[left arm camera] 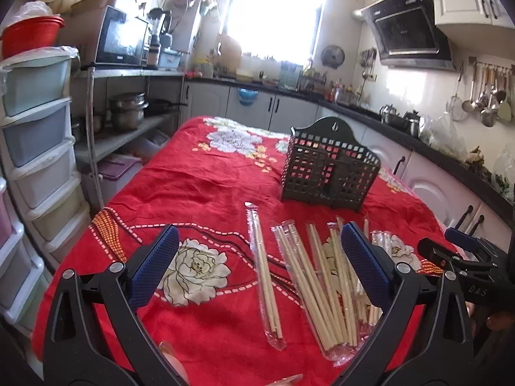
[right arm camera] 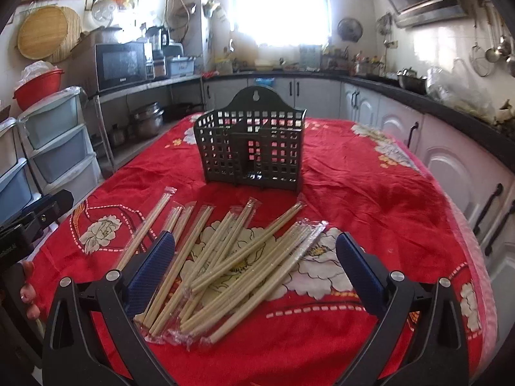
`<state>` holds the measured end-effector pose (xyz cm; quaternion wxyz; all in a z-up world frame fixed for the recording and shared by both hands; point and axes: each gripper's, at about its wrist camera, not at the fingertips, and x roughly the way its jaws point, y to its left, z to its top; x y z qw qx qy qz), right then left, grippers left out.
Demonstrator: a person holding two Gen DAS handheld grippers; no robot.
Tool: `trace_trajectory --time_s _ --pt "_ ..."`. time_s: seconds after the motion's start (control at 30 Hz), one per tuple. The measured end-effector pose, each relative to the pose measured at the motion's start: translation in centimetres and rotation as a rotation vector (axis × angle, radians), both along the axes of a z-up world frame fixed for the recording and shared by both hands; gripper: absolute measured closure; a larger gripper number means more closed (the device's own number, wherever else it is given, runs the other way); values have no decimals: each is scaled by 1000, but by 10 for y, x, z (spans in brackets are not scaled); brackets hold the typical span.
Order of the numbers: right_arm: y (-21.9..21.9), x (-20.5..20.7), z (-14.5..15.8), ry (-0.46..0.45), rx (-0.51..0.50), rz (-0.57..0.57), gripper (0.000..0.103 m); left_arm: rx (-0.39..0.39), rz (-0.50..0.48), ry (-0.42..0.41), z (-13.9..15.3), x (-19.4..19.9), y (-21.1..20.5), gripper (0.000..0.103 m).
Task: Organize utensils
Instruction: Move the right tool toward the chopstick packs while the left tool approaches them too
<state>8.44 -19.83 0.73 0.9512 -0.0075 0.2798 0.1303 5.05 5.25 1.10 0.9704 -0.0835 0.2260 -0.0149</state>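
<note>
The only writing you could make out was "DAS" in pale letters on the black body of your right gripper [left arm camera: 463, 251], seen at the right edge of the left wrist view; the small white word on the front of the microwave [right arm camera: 120, 64] was too blurred to read.

Your chopsticks [right arm camera: 238, 257] were pale wooden pairs, each sealed in a clear plastic sleeve, lying in a loose fanned heap on the red floral tablecloth [right arm camera: 370, 193]. One wrapped pair [left arm camera: 265, 276] lay on its own just left of the heap. Behind them stood the utensil holder [right arm camera: 254, 148], a dark plastic basket with square grid holes, a divider inside, and a raised arched back with a hanging slot. It sat upright near the middle of the table, apart from the chopsticks.

Your left gripper [left arm camera: 260, 267] was spread wide, its blue ribbed pads [left arm camera: 154, 267] empty, hovering over the single pair and the heap's left side without touching either. Your right gripper [right arm camera: 254, 270] was likewise spread wide and held nothing, with the heap framed between its pads above the cloth.
</note>
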Motion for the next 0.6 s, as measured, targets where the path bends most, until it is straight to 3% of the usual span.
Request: trace_trajectory --time_s 0.3,0.43,0.6 --pt "-10 53 -5 132 23 -22 6 80 -10 96 7 47 -1 10" --pt "-21 79 -9 187 28 -44 6 85 -71 114 10 70 -4 10" --pt "-28 109 -18 267 45 -61 6 55 -129 224 -3 105 0 10"
